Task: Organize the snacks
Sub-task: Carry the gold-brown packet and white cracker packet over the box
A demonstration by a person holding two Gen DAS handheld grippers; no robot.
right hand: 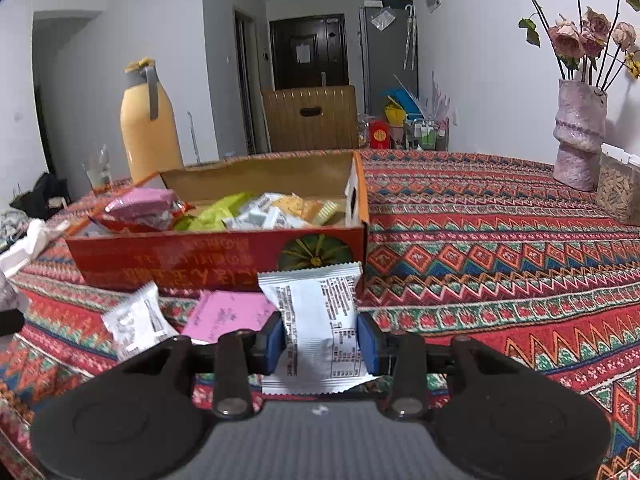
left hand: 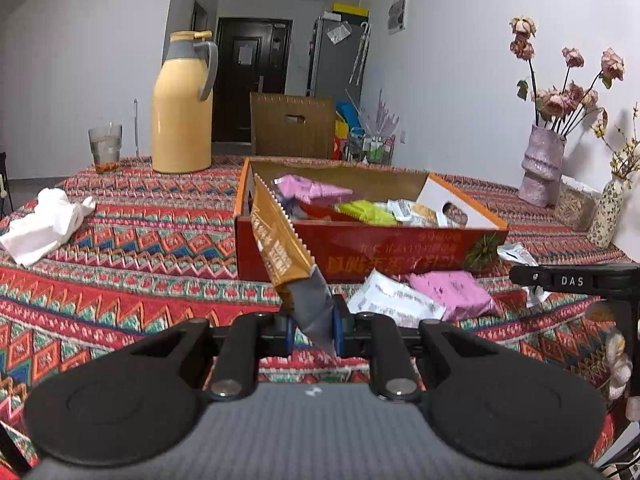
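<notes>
- Left wrist view: the left gripper (left hand: 313, 330) is pinched on the silver end of a gold-brown snack packet (left hand: 280, 240); the packet's long axis is seen running up and away from the pads, leaning left, so that its serrated far end overlaps the near-left corner of the red box (left hand: 400, 246).
- The box is found straight ahead of this gripper and slightly to its right; its open top is already filled with pink, green and white packets; its long side lies across the gripper's line of pointing.
- Right wrist view: the right gripper (right hand: 322, 344) is clamped across the sides of a white snack packet (right hand: 316, 320), which is held upright between the blue pads with its printed back facing the camera; its top edge is seen against the box's near wall.
- From the right gripper the box is placed ahead and to the left; its right end wall stands almost directly beyond the white packet.
- A pink packet (right hand: 228, 314) and another white packet (right hand: 134, 322) are left on the patterned tablecloth (right hand: 500, 280), ahead-left of the right gripper and just short of the box.
- Judged from this, both loads are to be carried forward over the near wall; the left one appears nearer the rim.
</notes>
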